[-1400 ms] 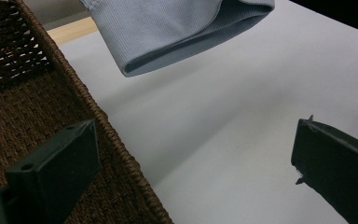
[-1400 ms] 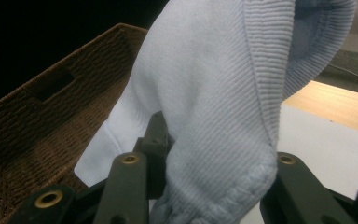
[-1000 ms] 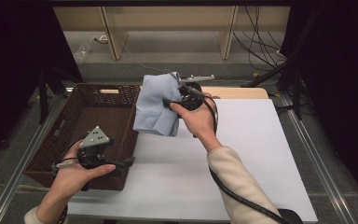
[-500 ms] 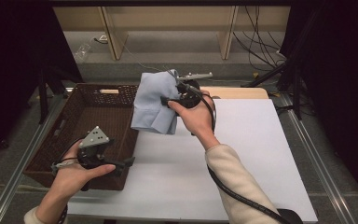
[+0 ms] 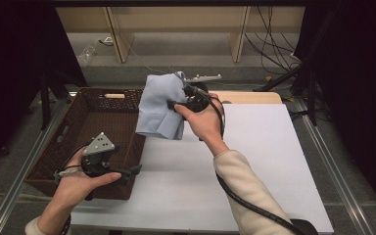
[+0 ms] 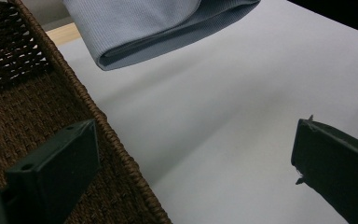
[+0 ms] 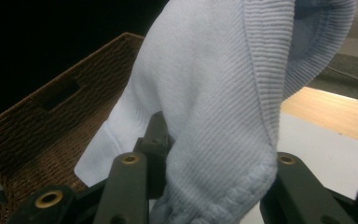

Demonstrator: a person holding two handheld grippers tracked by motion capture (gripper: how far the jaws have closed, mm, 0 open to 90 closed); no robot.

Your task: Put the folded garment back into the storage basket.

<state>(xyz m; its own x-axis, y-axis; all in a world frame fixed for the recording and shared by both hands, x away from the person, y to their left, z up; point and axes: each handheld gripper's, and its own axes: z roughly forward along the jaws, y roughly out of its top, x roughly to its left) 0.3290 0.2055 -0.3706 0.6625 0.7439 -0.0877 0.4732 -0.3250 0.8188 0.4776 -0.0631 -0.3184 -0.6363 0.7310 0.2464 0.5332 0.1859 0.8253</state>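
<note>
A light blue knitted garment (image 5: 160,105) hangs in the air beside the right rim of a brown wicker basket (image 5: 81,142). My right gripper (image 5: 178,104) is shut on the garment (image 7: 205,121), whose ribbed fabric bunches between the jaws. The cloth's folded lower edge (image 6: 168,32) hangs above the white table (image 6: 223,121). My left gripper (image 5: 132,171) is held low at the basket's near right corner, open, with nothing between its fingers (image 6: 56,168).
The white table (image 5: 254,161) stretches right of the basket, with a wooden board (image 5: 249,97) at its far edge. Wooden shelf legs (image 5: 115,32) and cables (image 5: 274,54) lie beyond the table. Metal rails (image 5: 328,161) run along both sides.
My right gripper has lifted the blue garment higher and slightly leftward toward the basket. The left gripper has stayed in place.
</note>
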